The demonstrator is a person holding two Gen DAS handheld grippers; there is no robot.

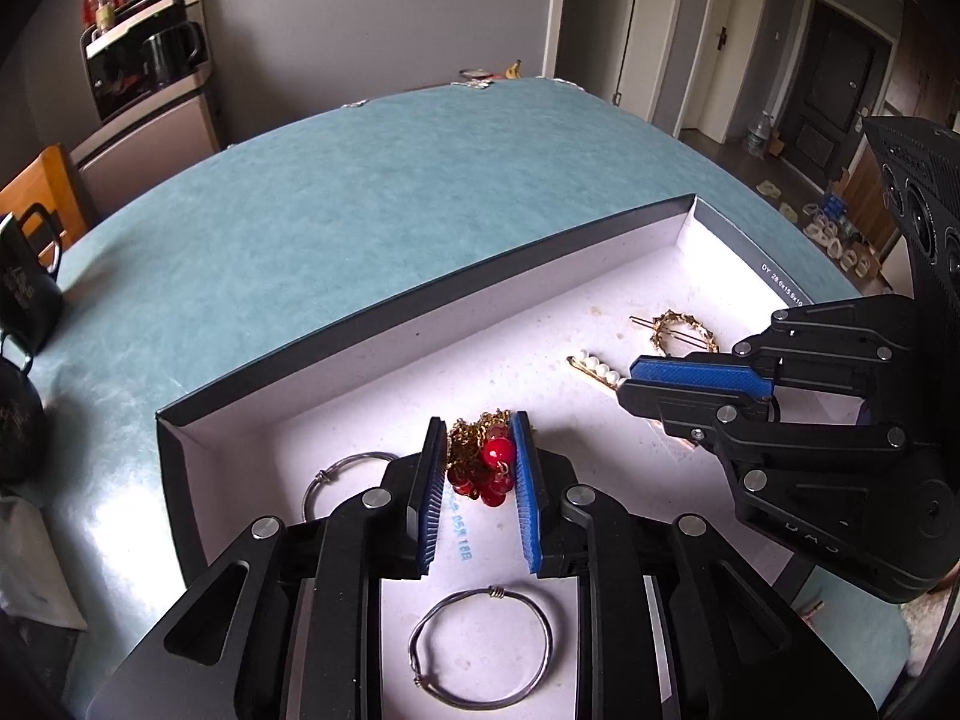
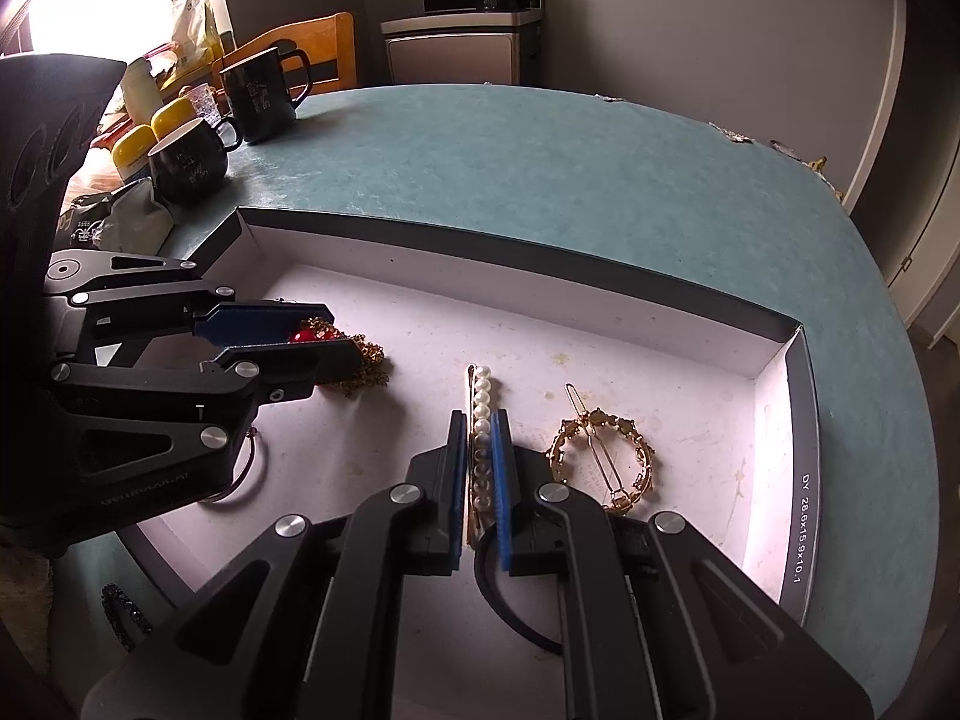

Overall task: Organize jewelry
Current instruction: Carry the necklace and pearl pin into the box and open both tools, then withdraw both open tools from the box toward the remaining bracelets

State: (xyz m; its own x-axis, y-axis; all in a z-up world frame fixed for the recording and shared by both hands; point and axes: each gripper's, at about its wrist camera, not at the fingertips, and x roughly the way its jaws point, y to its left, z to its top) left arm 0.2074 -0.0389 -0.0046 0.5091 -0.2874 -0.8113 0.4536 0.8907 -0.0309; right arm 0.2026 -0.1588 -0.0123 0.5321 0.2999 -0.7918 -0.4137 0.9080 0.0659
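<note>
Inside the shallow box (image 1: 372,354) on the teal counter (image 1: 360,192), my left gripper (image 1: 478,450) had its jaws pinching the gold chain with red beads (image 1: 489,459). My right gripper (image 2: 480,450) had its jaws nearly together around the pearl hair clip (image 2: 482,414), beside the gold ring-shaped barrette (image 2: 624,450). A wire bangle (image 1: 480,648) lay nearer the box's front.

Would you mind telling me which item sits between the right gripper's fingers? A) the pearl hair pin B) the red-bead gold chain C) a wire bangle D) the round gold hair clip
A: in the right wrist view, the right gripper has its blue-padded fingers closed around the pearl hair pin, while the round gold hair clip lies free beside it.
</note>
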